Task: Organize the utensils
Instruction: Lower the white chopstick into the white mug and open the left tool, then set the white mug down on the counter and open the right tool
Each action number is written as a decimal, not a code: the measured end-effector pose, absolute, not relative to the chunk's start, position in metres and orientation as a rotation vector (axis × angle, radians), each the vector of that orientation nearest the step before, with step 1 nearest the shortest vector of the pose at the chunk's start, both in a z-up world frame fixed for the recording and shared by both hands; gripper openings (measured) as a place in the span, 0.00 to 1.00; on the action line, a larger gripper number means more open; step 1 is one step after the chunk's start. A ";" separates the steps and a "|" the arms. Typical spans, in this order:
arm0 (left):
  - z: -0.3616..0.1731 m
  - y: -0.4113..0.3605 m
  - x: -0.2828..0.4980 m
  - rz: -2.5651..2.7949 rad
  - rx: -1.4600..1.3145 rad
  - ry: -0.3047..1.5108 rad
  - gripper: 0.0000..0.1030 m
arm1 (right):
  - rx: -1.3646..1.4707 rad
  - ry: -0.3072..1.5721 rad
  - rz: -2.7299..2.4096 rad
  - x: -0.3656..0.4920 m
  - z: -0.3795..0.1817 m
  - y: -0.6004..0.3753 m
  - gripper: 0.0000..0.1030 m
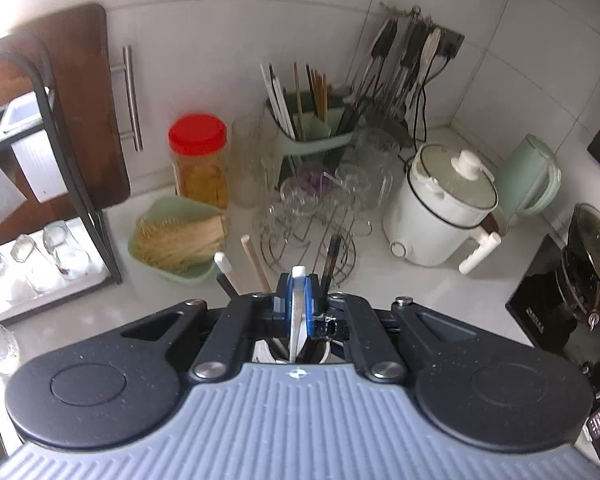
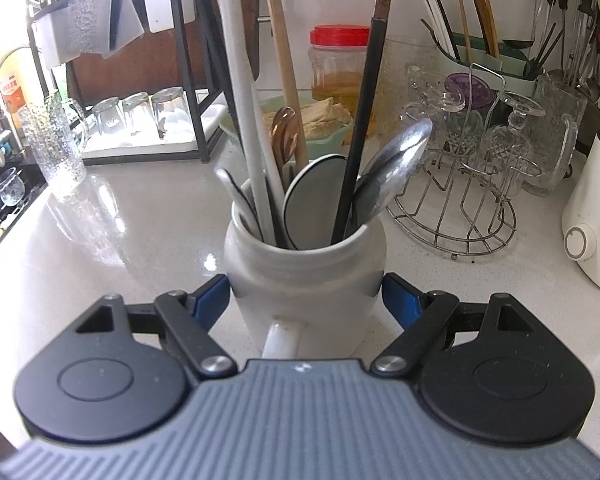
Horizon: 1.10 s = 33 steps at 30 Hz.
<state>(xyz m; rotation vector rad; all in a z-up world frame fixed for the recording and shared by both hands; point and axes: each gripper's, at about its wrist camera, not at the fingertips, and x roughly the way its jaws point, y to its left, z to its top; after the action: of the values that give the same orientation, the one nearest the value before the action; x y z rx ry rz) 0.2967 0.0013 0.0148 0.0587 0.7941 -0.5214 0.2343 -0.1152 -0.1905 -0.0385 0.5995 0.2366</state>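
Note:
My left gripper (image 1: 298,300) is shut on the white handle of a utensil (image 1: 298,280), which stands upright between its blue pads (image 1: 309,304). The utensil's lower end reaches down into the white mug (image 1: 266,354) right under the gripper. More handle tips rise beside it: a white one (image 1: 222,262), a wooden one (image 1: 255,258) and a dark one (image 1: 331,256). My right gripper (image 2: 305,298) is shut on the white mug (image 2: 305,272), one pad on each side, with the mug's handle facing the camera. The mug holds a silver spoon (image 2: 399,160), a wooden handle (image 2: 284,60) and a black stick (image 2: 365,100).
Behind the mug are a green bowl of sticks (image 1: 176,240), a red-lidded jar (image 1: 198,160), a wire rack of glasses (image 1: 311,232) and a green caddy of chopsticks (image 1: 311,128). A white cooker (image 1: 439,208) and green kettle (image 1: 531,176) stand to the right. A black rack with glasses (image 1: 40,256) is at left.

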 end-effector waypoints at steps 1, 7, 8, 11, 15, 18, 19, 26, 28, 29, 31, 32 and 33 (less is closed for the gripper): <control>0.011 0.001 0.299 -0.521 0.062 0.805 0.07 | -0.038 0.598 0.237 0.234 -0.191 -0.115 0.83; 0.000 0.001 0.305 -0.496 0.066 0.824 0.07 | -0.048 0.591 0.249 0.235 -0.191 -0.117 0.83; 0.000 0.002 0.306 -0.490 0.063 0.826 0.07 | -0.049 0.591 0.251 0.235 -0.191 -0.117 0.83; 0.001 0.005 0.307 -0.493 0.055 0.821 0.08 | -0.060 0.597 0.258 0.236 -0.190 -0.117 0.83; 0.002 0.009 0.308 -0.492 0.037 0.807 0.18 | -0.063 0.596 0.262 0.238 -0.190 -0.118 0.83; 0.001 0.016 0.304 -0.478 0.035 0.775 0.58 | -0.054 0.564 0.260 0.236 -0.188 -0.119 0.86; 0.000 0.021 0.303 -0.472 0.038 0.763 0.58 | -0.048 0.556 0.260 0.236 -0.186 -0.119 0.92; -0.010 0.058 0.295 -0.444 0.055 0.714 0.74 | -0.068 0.543 0.220 0.237 -0.180 -0.114 1.00; -0.009 0.071 0.295 -0.436 0.044 0.717 0.75 | -0.050 0.547 0.193 0.235 -0.175 -0.115 1.00; -0.009 0.075 0.294 -0.433 0.042 0.716 0.76 | -0.035 0.547 0.180 0.233 -0.171 -0.116 1.00; -0.006 0.086 0.289 -0.420 0.047 0.696 0.85 | -0.004 0.527 0.163 0.228 -0.163 -0.118 1.00; -0.003 0.090 0.285 -0.402 0.052 0.683 0.85 | 0.008 0.517 0.153 0.225 -0.158 -0.120 1.00; 0.000 0.093 0.281 -0.388 0.055 0.672 0.85 | 0.016 0.509 0.146 0.222 -0.152 -0.121 1.00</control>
<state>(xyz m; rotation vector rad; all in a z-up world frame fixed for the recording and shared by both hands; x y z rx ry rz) 0.2813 0.0934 -0.0001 0.0553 0.6723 -0.3878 0.2222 -0.1210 -0.1525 0.0160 0.5089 0.1456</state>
